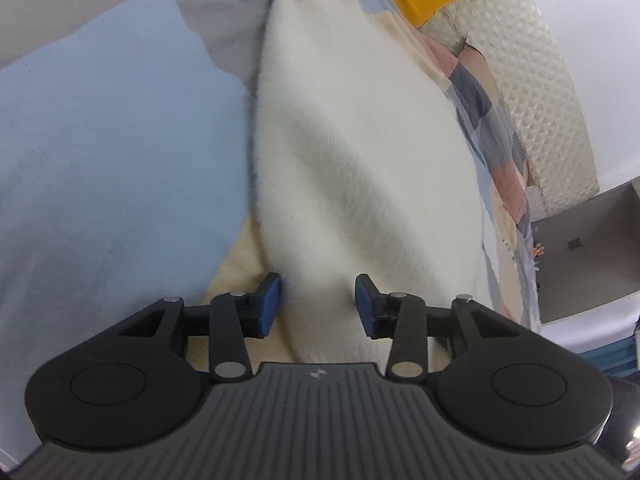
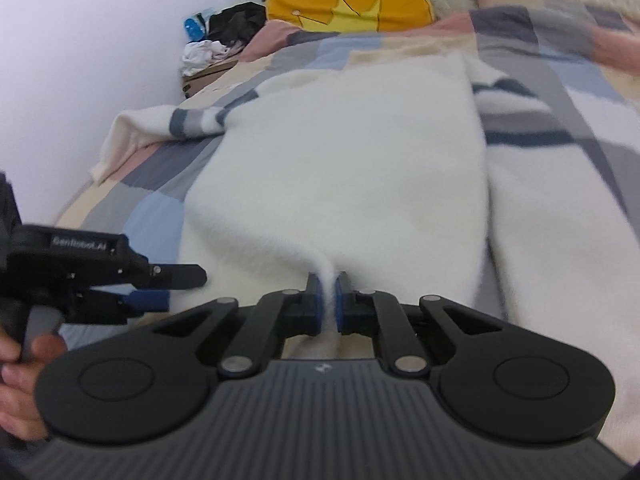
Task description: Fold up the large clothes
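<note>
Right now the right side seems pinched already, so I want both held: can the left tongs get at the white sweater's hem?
Probably yes: the left tongs stand open over the white sweater, nothing between.

A fluffy cream-white sweater (image 2: 332, 160) lies spread flat on a patchwork bedspread, one sleeve with grey and dark-blue stripes stretched out to the left. Its near hem is bunched into a raised fold at the middle.

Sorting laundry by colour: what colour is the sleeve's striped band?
Blue-grey and pale grey stripes on the fuzzy cream sweater's sleeve; clearest in the right wrist view.
</note>
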The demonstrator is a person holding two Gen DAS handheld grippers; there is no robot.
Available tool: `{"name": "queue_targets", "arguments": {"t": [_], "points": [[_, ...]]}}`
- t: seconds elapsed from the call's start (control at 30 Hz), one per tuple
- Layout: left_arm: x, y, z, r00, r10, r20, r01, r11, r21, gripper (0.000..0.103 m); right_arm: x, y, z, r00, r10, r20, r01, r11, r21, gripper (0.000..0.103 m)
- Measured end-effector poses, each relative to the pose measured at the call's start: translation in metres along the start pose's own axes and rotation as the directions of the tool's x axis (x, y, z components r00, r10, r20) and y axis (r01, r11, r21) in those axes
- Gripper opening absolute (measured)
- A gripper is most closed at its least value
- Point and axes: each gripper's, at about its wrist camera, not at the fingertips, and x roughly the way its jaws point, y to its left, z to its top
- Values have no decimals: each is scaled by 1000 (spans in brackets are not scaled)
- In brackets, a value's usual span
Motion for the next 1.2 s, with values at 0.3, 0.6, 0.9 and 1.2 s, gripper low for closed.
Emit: {"name": "queue_targets", "arguments": {"t": [0.3,0.6,0.9,1.2], "points": [[13,-10,-16,997,-5,-83,8,999,33,39,4,-7,0,1000,25,1,-25,997,67,10],[-58,1,-2,996,-89,16,89,995,-41,7,-24,21,-3,991,132,24,-132,991,20,10],[-124,4,35,988,145,-55,-142,988,59,5,-18,71,-9,978,194,-74,-203,970,-132,11],[-108,53,55,908,412,-73,-408,911,60,0,17,84,-29,981,112,-160,-144,967,-208,11]]}}
